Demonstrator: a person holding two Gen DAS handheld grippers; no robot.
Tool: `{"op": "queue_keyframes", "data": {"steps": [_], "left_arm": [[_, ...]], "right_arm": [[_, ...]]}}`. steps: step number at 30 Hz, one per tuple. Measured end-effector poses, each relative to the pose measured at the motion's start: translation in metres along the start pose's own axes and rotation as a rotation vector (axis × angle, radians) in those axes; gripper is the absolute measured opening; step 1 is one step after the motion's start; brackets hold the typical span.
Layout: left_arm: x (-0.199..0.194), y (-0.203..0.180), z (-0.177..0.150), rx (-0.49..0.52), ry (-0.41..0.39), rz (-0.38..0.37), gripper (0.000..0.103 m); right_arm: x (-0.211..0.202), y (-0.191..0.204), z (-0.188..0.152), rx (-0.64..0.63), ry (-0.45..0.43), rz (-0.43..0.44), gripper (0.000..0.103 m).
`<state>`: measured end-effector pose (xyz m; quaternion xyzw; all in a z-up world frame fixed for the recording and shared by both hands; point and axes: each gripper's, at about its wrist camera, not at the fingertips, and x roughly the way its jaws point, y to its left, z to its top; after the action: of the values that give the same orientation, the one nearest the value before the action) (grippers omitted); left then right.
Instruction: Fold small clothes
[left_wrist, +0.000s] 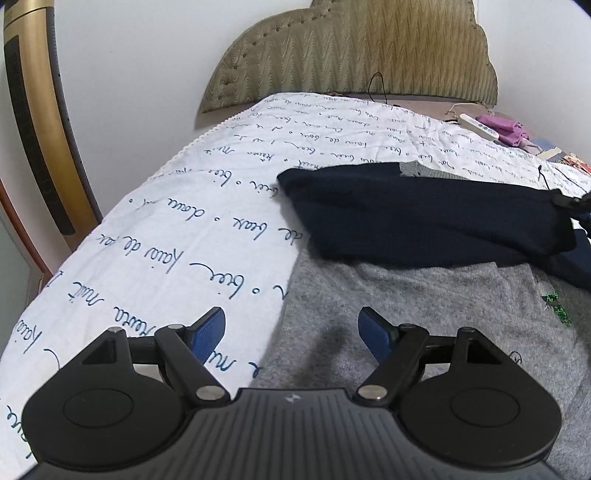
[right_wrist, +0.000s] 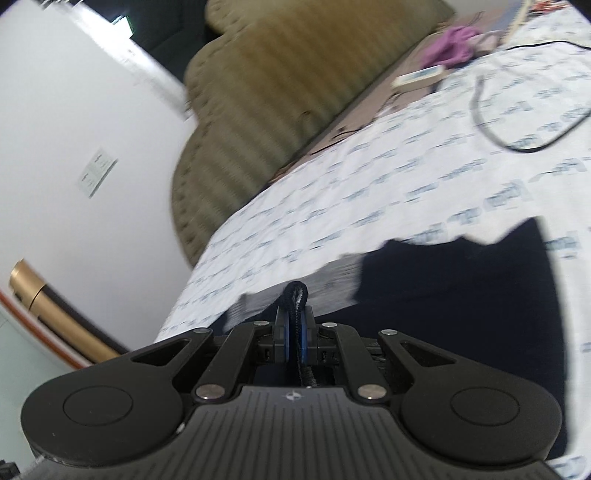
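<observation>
A small sweater with a grey body (left_wrist: 424, 306) and navy sleeves lies on the bed. One navy sleeve (left_wrist: 424, 214) is lifted and stretched across the grey body. My left gripper (left_wrist: 293, 334) is open and empty, low over the grey body's left edge. My right gripper (right_wrist: 295, 325) is shut on the navy sleeve's cuff (right_wrist: 295, 295), holding it up; the navy fabric (right_wrist: 461, 280) spreads below it. Its tip (left_wrist: 569, 201) also shows at the far right of the left wrist view. The right wrist view is blurred.
The bed has a white quilt with blue script (left_wrist: 192, 221) and an olive padded headboard (left_wrist: 351, 48). A white remote (left_wrist: 478, 125), a purple cloth (left_wrist: 504, 127) and a black cable (right_wrist: 517, 140) lie near the head end. A gold post (left_wrist: 33, 110) stands at left.
</observation>
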<state>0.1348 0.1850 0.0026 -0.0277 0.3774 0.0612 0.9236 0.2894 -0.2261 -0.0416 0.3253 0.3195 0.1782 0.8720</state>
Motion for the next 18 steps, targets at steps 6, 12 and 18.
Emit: {"op": "queue_keyframes", "data": {"steps": [6,12,18], "left_arm": [[0.002,-0.006,-0.003,0.015,0.011,-0.002,0.079],[0.000,-0.008,-0.004,0.021,0.014,0.006,0.079],[-0.001,-0.005,-0.008,0.014,0.023,0.013,0.079]], "right_arm": [[-0.013,-0.033,0.002,0.033,-0.021,-0.055,0.011],[-0.025,-0.053,0.002,0.053,-0.048,-0.101,0.011],[-0.030,-0.052,-0.005,-0.015,-0.047,-0.234,0.027]]}}
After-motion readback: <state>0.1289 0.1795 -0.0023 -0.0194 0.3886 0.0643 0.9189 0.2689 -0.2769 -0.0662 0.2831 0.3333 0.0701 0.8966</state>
